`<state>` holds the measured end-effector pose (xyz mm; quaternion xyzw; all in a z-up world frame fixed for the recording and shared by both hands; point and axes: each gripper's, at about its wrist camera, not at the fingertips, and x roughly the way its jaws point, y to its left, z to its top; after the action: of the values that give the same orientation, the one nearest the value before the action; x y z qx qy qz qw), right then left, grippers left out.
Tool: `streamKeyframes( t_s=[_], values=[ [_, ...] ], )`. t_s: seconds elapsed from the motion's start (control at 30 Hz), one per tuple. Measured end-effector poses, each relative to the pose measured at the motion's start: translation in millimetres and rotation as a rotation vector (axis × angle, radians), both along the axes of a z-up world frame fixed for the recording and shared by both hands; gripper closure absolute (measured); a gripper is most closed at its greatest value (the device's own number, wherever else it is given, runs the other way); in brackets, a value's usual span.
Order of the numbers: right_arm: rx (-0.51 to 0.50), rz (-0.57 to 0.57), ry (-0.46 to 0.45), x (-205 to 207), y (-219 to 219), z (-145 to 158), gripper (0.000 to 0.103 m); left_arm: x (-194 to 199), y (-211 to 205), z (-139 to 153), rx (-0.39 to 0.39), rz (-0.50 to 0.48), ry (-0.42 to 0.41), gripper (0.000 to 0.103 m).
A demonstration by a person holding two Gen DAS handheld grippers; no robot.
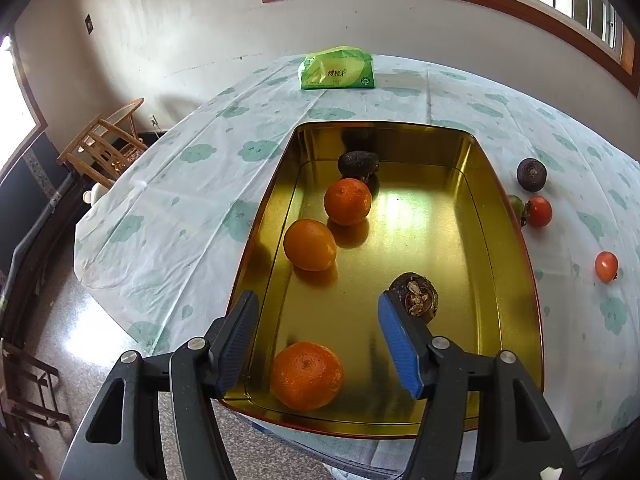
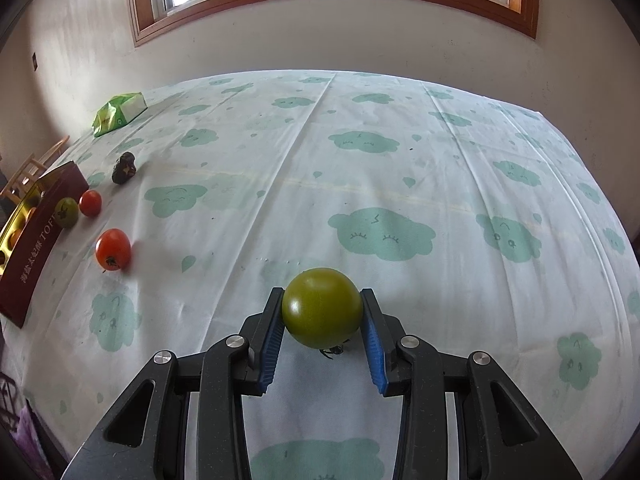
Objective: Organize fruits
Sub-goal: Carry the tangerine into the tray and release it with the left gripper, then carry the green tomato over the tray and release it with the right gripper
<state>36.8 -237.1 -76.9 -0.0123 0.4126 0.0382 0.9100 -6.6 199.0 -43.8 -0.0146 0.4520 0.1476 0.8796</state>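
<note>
A gold tin tray [image 1: 508,240] holds three oranges [image 1: 307,375] [image 1: 310,245] [image 1: 347,201], a dark avocado [image 1: 358,164] and a brown dried fruit [image 1: 416,297]. My left gripper [image 1: 318,340] is open and empty above the tray's near end. My right gripper [image 2: 322,314] is shut on a green tomato [image 2: 322,307] just above the tablecloth. On the cloth beside the tray lie two red tomatoes [image 2: 113,249] [image 2: 90,202], a green tomato [image 2: 66,212] and a dark fruit [image 2: 124,167].
The tray [image 2: 36,232] stands at the table's left edge, with dark red outer walls. A green tissue pack [image 1: 338,69] lies at the far side. Wooden chairs [image 1: 106,144] stand beyond the table. The wall and window are behind.
</note>
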Motion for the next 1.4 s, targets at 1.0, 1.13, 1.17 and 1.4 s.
streamKeyframes(
  t_s=[1.0, 1.13, 1.17, 1.4],
  values=[
    [0.044, 0.441, -0.064, -29, 206, 72, 0.065, -13, 5, 9, 0.001, -0.047, -0.060, 0.034],
    [0.054, 0.496, -0.055, -22, 235, 75, 0.065, -16, 7, 16, 0.005, -0.053, -0.084, 0.033],
    [0.056, 0.510, -0.053, -21, 243, 76, 0.065, -16, 8, 17, 0.002, -0.053, -0.089, 0.033],
    [0.062, 0.618, -0.017, -6, 300, 73, 0.065, -18, 21, 22, -0.003, -0.030, -0.102, 0.030]
  ],
)
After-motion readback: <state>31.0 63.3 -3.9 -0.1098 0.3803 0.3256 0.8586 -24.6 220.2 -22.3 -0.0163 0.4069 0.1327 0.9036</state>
